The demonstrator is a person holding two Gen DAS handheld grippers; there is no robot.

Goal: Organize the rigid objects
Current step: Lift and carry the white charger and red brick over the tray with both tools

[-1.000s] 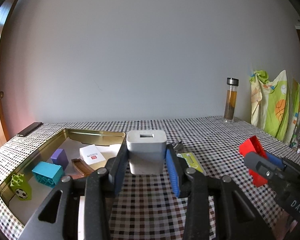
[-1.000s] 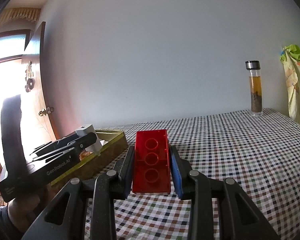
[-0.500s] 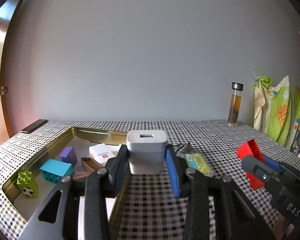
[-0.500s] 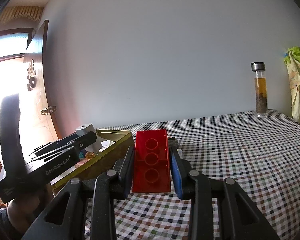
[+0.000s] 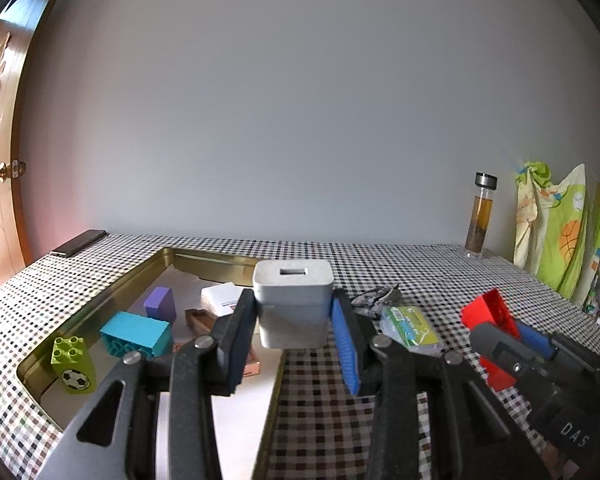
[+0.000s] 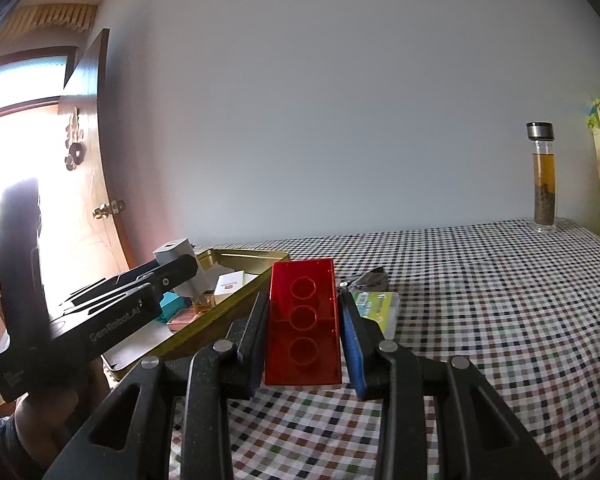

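My left gripper (image 5: pixel 294 316) is shut on a white USB charger (image 5: pixel 293 300) and holds it over the right edge of the gold tray (image 5: pixel 100 296). The tray holds a lime football brick (image 5: pixel 73 364), a teal brick (image 5: pixel 136 334), a purple block (image 5: pixel 161 303), a white box (image 5: pixel 222 298) and a brown piece (image 5: pixel 198 320). My right gripper (image 6: pixel 303 320) is shut on a red brick (image 6: pixel 303 320), above the checked cloth right of the tray (image 6: pixel 244 256). The left gripper with the charger (image 6: pixel 184 268) shows in the right wrist view.
A green-labelled packet (image 5: pixel 410 326) and a dark crumpled item (image 5: pixel 374 295) lie on the cloth right of the tray. A glass bottle (image 5: pixel 480 216) stands at the far right edge. A dark phone (image 5: pixel 80 242) lies at the far left. A wooden door is on the left.
My left gripper has moved left with the charger, from over the cloth to over the tray's right edge. The right gripper has shifted slightly with the red brick.
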